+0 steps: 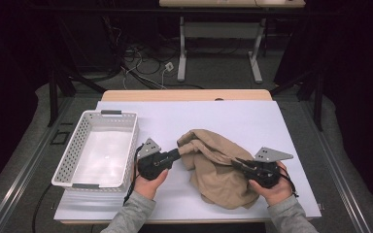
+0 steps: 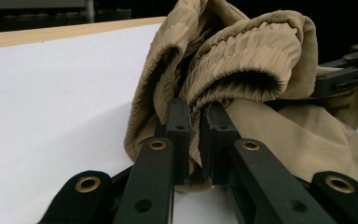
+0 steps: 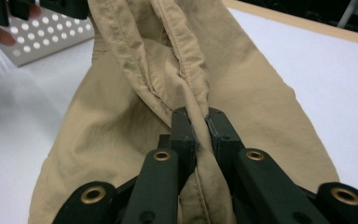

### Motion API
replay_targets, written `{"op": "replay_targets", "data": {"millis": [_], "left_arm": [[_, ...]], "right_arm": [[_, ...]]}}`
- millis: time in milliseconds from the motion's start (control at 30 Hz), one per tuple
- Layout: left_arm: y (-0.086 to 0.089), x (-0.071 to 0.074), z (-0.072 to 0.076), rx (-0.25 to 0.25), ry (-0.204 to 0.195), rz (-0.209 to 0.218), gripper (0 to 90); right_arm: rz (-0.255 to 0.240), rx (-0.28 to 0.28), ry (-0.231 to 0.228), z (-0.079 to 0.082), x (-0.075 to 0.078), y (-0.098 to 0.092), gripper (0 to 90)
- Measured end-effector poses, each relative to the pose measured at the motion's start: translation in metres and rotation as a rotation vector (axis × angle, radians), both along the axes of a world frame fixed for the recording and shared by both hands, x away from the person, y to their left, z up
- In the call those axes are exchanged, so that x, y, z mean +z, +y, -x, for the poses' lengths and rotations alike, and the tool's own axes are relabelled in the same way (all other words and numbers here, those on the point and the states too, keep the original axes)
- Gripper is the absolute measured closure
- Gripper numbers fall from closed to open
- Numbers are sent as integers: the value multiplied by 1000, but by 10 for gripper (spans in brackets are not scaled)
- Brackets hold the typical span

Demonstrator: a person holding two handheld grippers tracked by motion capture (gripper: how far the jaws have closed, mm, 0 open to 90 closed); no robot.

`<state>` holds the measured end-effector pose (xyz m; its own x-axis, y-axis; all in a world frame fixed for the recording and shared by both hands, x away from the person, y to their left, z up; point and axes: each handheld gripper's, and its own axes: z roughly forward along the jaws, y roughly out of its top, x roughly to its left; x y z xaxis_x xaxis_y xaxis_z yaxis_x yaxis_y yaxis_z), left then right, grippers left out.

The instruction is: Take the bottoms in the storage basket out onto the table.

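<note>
A tan garment (image 1: 218, 167) with an elastic waistband lies bunched on the white table top (image 1: 252, 121). My left gripper (image 1: 178, 152) is shut on the garment's gathered waistband (image 2: 233, 60) at its left end; the jaws pinch a fold of cloth (image 2: 195, 140). My right gripper (image 1: 236, 163) is shut on a seamed edge of the garment (image 3: 200, 121) at its right side. The right gripper (image 2: 349, 74) appears at the far right of the left gripper view, behind the cloth.
A white perforated basket (image 1: 76, 150) stands on the table's left, close to my left hand; its wall (image 3: 51, 39) appears in the right gripper view. The far part of the white top lies beyond the garment. Desk legs and cables sit behind the table.
</note>
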<state>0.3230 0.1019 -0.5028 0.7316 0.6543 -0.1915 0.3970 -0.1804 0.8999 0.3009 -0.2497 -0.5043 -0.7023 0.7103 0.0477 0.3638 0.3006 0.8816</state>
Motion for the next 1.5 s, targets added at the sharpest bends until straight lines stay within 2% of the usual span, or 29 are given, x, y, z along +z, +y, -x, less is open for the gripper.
{"op": "replay_targets", "data": {"millis": [200,300,400,500,533,567,633,667,800,867,900,1033,1133,1267,1500], "left_arm": [[-4,-4,15,-31,1,-5,857],[-5,-8,25,-47,26,-7,865],[-6,-11,32,-54,28,-5,870],[-7,-13,34,-70,26,-32,874],[-9,-14,35,-61,21,-23,875],[-8,-14,35,-71,34,-28,875],[-9,-15,36,-62,31,-16,876],[-8,-14,36,-71,34,-26,876],[-9,-14,36,-69,37,-23,876],[-9,-15,35,-61,29,-22,876],[-8,-14,35,-69,42,-23,876],[-8,-15,34,-62,33,-21,876],[-8,-15,34,-63,34,-16,876],[-8,-15,35,-70,40,-24,876],[-8,-15,35,-71,38,-22,876]], "right_arm": [[12,-7,26,8,-7,-10,822],[4,-10,39,12,-12,-12,820],[13,-8,40,15,-17,-14,819],[1,-14,43,15,-18,-16,814],[-2,-17,44,16,-18,-16,808],[-2,-19,34,16,-18,-15,795],[-15,-24,29,17,-16,-15,738],[-16,-21,25,18,-15,-15,708],[-54,-4,6,22,-6,-16,577],[-56,3,-20,23,1,-14,549],[-58,-2,-40,24,4,-13,540],[-71,27,-71,24,19,-6,534],[-52,35,-83,21,27,1,534],[-20,56,-99,11,36,17,531],[-7,116,-120,-2,47,52,519]]}}
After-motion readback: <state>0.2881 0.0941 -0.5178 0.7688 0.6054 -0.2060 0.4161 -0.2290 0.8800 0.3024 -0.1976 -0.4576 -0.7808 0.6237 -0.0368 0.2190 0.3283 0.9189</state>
